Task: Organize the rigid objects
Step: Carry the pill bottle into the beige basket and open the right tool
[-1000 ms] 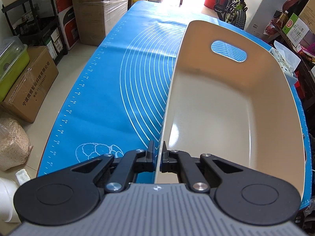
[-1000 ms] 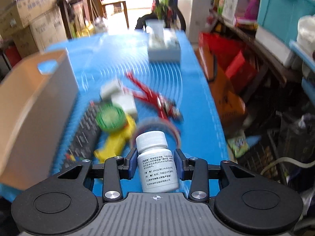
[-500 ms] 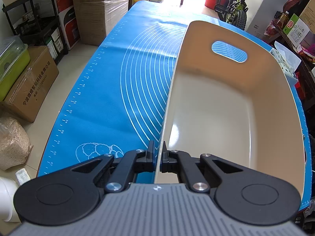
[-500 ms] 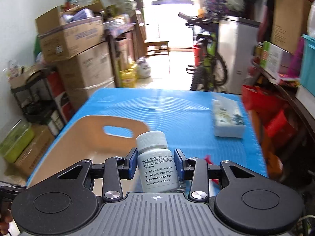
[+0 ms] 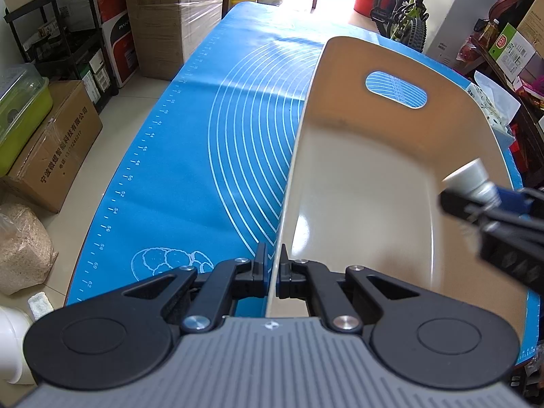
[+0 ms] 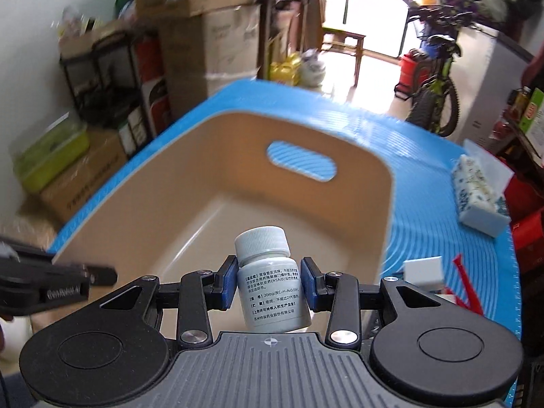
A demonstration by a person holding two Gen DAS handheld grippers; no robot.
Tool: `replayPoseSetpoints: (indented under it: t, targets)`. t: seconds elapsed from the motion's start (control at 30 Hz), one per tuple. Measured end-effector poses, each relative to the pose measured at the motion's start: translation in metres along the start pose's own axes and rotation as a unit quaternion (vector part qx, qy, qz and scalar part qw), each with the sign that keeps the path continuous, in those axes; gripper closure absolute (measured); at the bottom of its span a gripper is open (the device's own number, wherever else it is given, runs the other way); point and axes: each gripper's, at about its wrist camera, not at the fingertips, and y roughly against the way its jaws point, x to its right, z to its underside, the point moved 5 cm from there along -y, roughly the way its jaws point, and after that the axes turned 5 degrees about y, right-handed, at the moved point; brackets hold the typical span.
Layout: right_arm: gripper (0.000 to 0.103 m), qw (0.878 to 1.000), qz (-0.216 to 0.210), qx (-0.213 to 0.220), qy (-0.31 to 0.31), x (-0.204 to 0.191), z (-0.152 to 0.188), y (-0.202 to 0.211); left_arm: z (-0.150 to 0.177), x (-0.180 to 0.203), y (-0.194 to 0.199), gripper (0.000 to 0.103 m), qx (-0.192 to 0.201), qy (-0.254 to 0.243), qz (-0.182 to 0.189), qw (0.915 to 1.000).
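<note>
Your right claw (image 6: 268,284) is clamped on a white pill bottle (image 6: 270,280), blue pads pressing its labelled body from both sides, cap up and leaning slightly. Your left claw (image 5: 271,273) is pinched narrow on the near wall of the beige bin (image 5: 360,183), one finger outside and one inside the rim.

The bottle hangs just ahead of the right claw, over the bin's open inside and clear of its floor. It looks light, stiff and smooth-sided, so a hold on the label band below the cap suits it; I judge it will roll or bounce if let go from high up, so lower it first. The bin looks like thin rigid plastic, and a pinch on one wall may flex or tip it.

Beyond the right claw, to its right on the blue worktop (image 6: 425,156), sit a white block (image 6: 423,268) and a red tool (image 6: 467,285), with a patterned tissue pack (image 6: 479,193) farther off.

The right wrist view alone shows the bottle's label and those waiting items, and your left claw shows at its left edge. The left wrist view alone shows the pinch on the bin wall, the bare bin floor, and the bottle's cap (image 5: 467,175) coming in from the right above the far rim.
</note>
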Motion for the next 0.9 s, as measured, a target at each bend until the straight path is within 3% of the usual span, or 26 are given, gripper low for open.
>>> replayPoseSetpoints:
  t: [0.43, 0.8, 0.9]
  targets:
    - [0.056, 0.994, -0.013, -0.101, 0.047, -0.023, 0.019, -0.034, -0.001, -0.001, 0.000, 0.097, 0.001, 0.000, -0.001, 1.0000]
    - [0.028, 0.999, -0.021, -0.026, 0.004, -0.009, 0.001, 0.010, -0.001, -0.001, 0.000, 0.097, 0.001, 0.001, -0.002, 1.0000]
    - [0.024, 0.999, -0.025, -0.004, -0.025, 0.007, -0.006, 0.027, -0.001, -0.001, 0.000, 0.097, 0.001, 0.001, -0.003, 1.0000]
